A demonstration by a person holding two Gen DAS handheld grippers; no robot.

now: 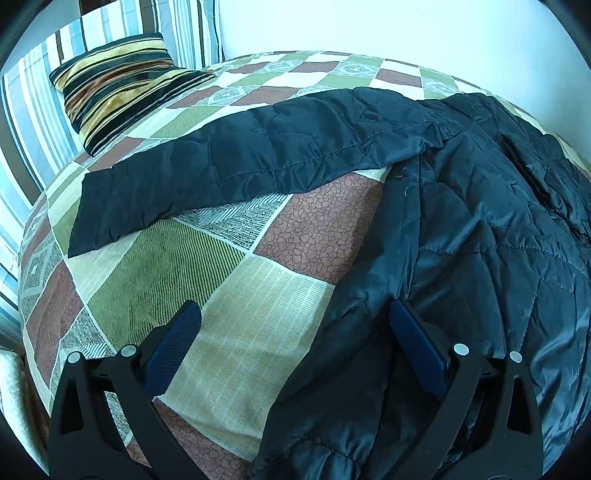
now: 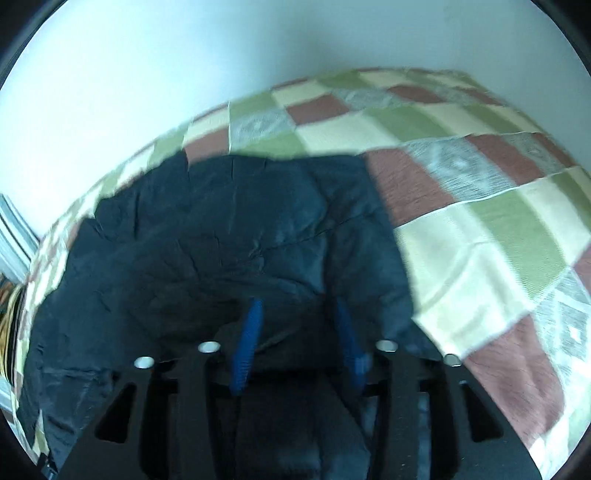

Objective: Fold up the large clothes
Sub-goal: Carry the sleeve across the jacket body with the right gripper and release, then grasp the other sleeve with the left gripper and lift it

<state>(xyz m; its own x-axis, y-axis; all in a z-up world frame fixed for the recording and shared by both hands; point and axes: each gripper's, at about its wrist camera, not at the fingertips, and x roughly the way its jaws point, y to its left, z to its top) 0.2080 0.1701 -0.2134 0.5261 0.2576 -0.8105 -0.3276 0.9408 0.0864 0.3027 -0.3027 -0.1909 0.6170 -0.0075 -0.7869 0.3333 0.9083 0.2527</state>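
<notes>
A dark navy quilted jacket (image 1: 480, 229) lies on a bed with a patchwork cover (image 1: 229, 295). One sleeve (image 1: 229, 170) stretches out flat to the left. My left gripper (image 1: 295, 314) is open, low over the jacket's left edge, with its right finger on the fabric and its left finger over the bedcover. In the right wrist view the jacket (image 2: 229, 236) fills the middle. My right gripper (image 2: 295, 314) is partly closed with a fold of jacket fabric between its blue fingers (image 2: 247, 343). The view is blurred.
A striped pillow (image 1: 122, 85) lies at the bed's far left corner, with striped curtains (image 1: 33, 122) behind it. A pale wall (image 1: 406, 26) runs along the far side of the bed. Bare bedcover (image 2: 498, 229) lies right of the jacket.
</notes>
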